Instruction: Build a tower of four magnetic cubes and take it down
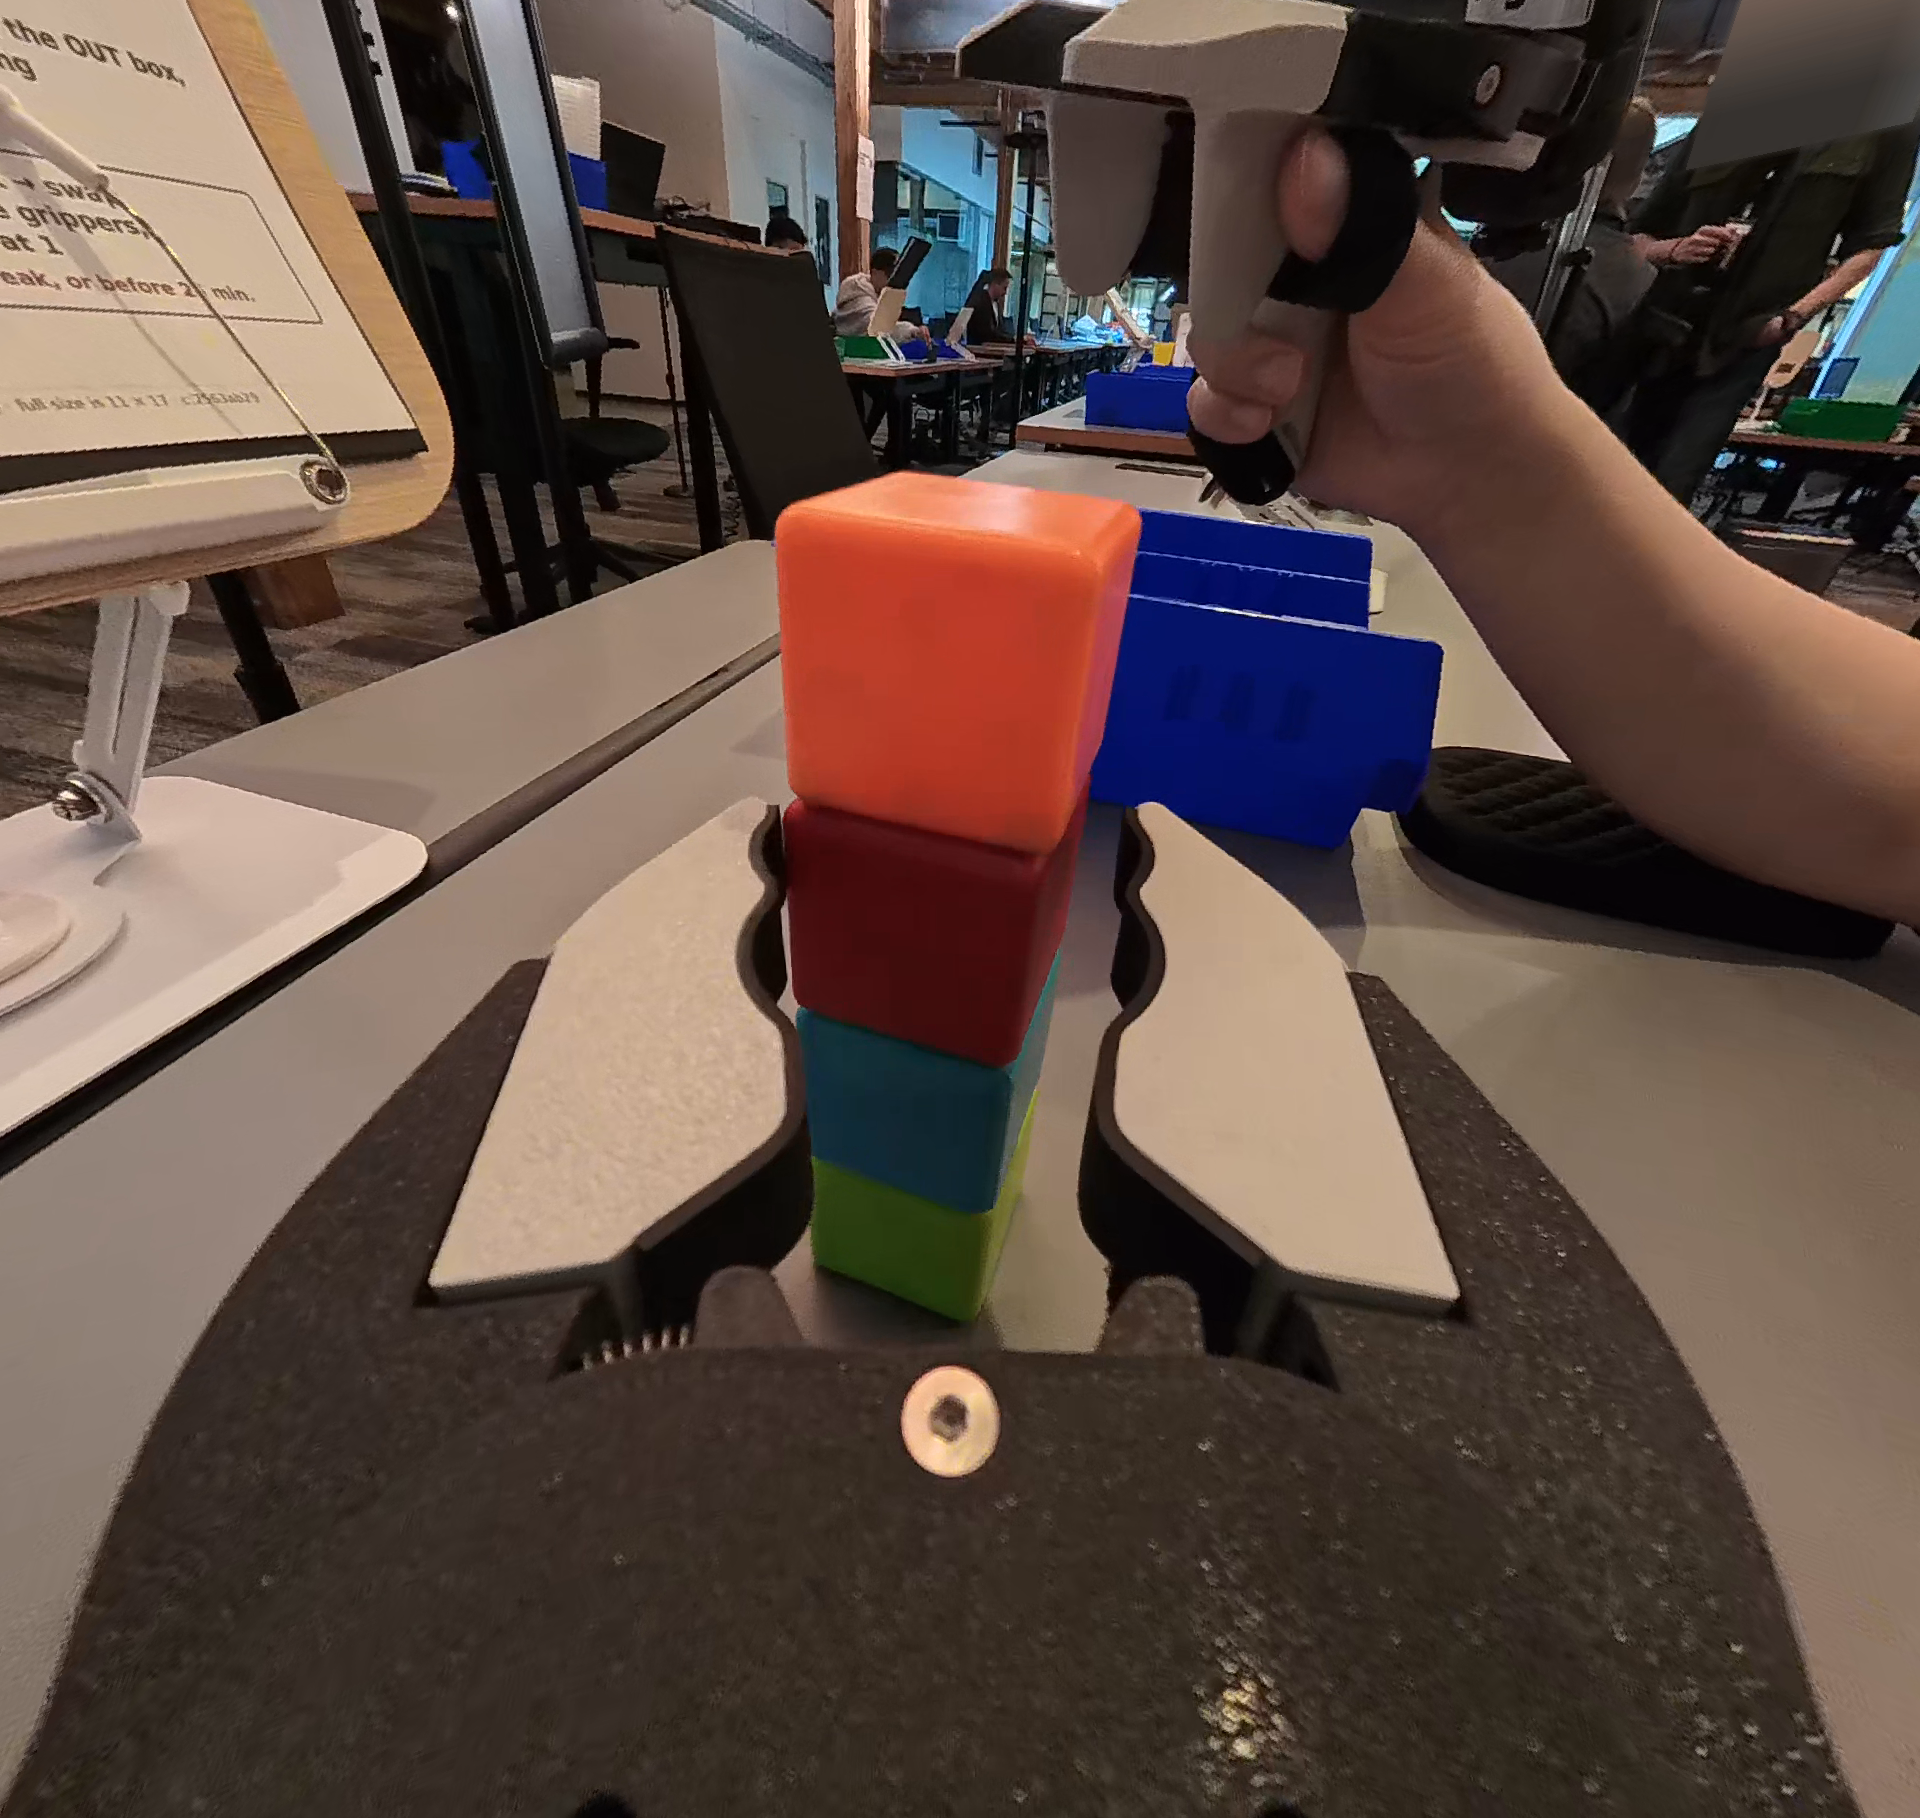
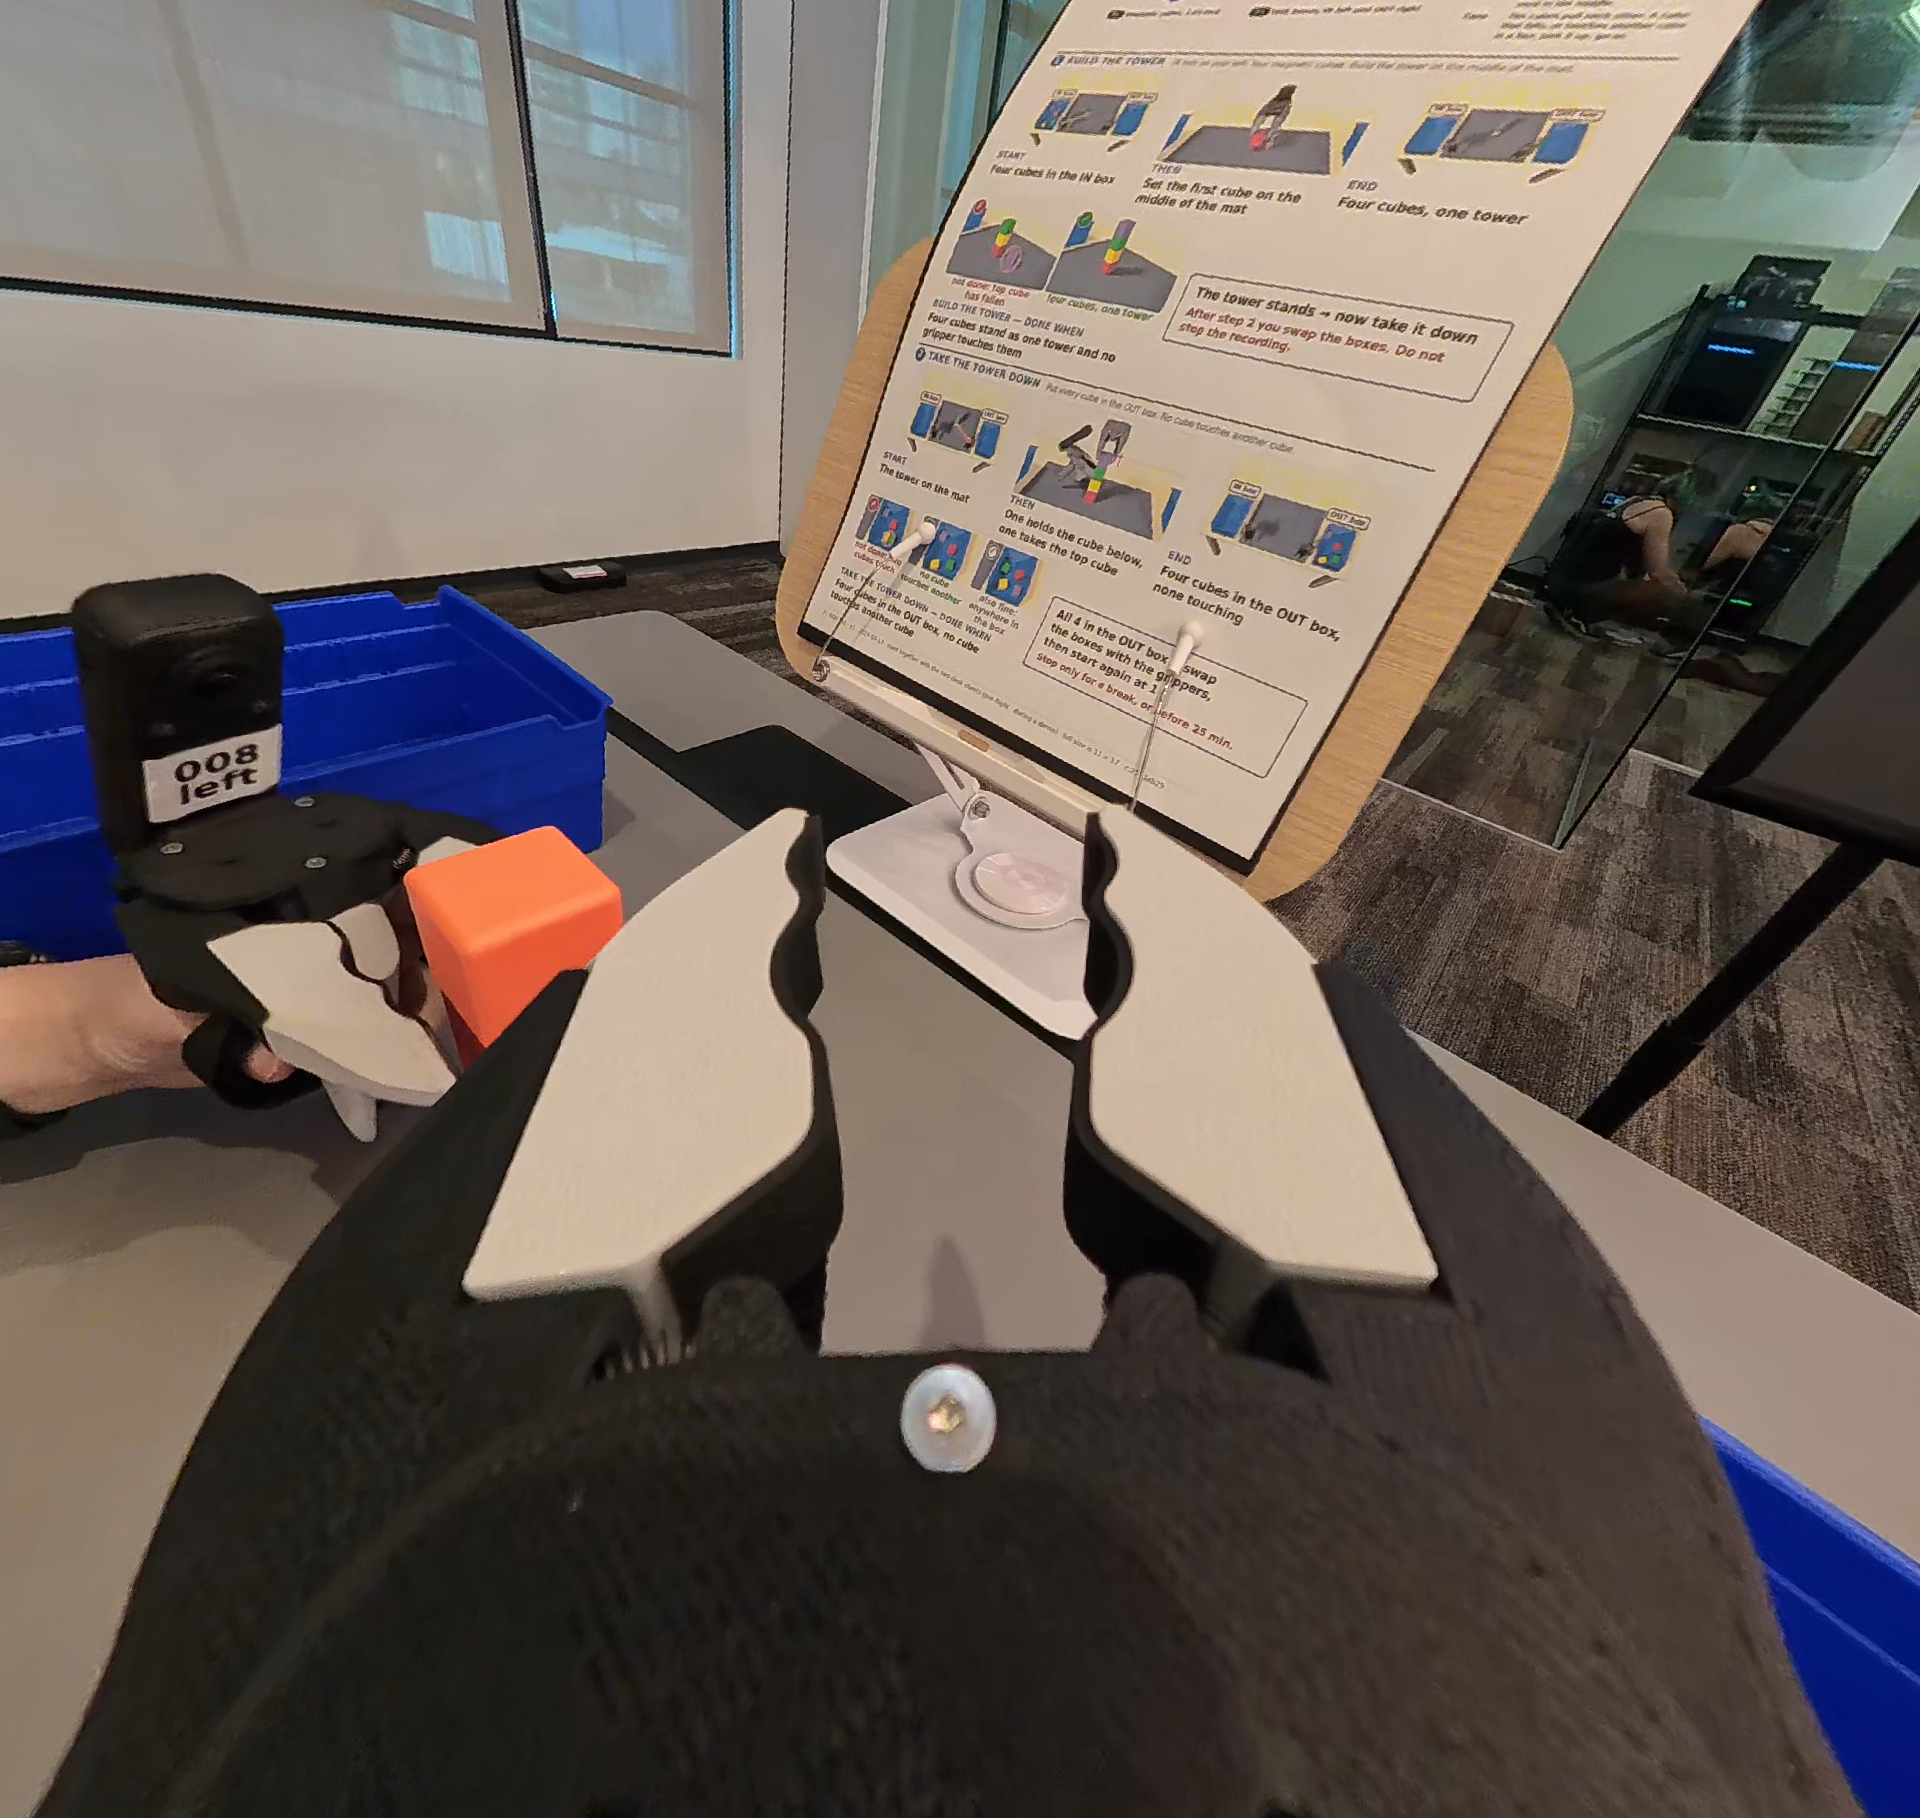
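With my left hand-held gripper spread apart around the red cube, the four-cube tower stands finished on the counter. Farther off, my right hand-held gripper hangs apart, empty. Next, I judge: brace red, lift the orange cube.

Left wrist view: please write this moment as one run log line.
tower: four cubes, orange top | left gripper: open around red cube | right gripper: open, empty
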{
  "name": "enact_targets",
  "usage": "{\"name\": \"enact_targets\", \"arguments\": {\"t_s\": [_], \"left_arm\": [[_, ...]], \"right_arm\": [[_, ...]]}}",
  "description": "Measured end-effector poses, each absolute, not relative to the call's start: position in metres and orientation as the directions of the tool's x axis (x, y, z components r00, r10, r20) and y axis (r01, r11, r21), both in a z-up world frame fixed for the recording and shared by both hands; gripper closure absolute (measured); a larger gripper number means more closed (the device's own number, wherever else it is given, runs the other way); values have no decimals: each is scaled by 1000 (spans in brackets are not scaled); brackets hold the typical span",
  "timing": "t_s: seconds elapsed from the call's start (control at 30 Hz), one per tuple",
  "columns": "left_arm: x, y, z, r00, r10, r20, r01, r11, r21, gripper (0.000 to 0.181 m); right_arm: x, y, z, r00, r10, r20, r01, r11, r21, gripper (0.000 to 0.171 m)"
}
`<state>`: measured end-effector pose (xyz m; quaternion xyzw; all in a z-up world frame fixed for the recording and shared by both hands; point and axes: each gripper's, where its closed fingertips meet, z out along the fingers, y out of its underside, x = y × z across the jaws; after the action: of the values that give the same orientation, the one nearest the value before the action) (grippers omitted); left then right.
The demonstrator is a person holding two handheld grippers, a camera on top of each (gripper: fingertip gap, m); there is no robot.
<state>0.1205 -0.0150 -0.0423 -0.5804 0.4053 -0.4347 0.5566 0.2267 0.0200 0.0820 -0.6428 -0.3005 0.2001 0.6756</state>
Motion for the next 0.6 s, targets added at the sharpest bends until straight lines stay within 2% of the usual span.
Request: {"name": "enact_targets", "arguments": {"t_s": [0.43, 0.53, 0.6], "left_arm": [[120, -12, -49, 253, -963, 94, 16, -93, -996, 129], [122, -14, -49, 237, -967, 92, 13, -91, -996, 130], [124, -14, -49, 228, -969, 92, 17, -90, -996, 130]], "right_arm": [[213, 19, 71, 695, 704, 149, 149, 61, -987, 122], [190, 5, 61, 556, 827, 87, 127, 20, -992, 121], [167, -11, 53, 408, 913, 1, 83, -36, -996, 115]]}}
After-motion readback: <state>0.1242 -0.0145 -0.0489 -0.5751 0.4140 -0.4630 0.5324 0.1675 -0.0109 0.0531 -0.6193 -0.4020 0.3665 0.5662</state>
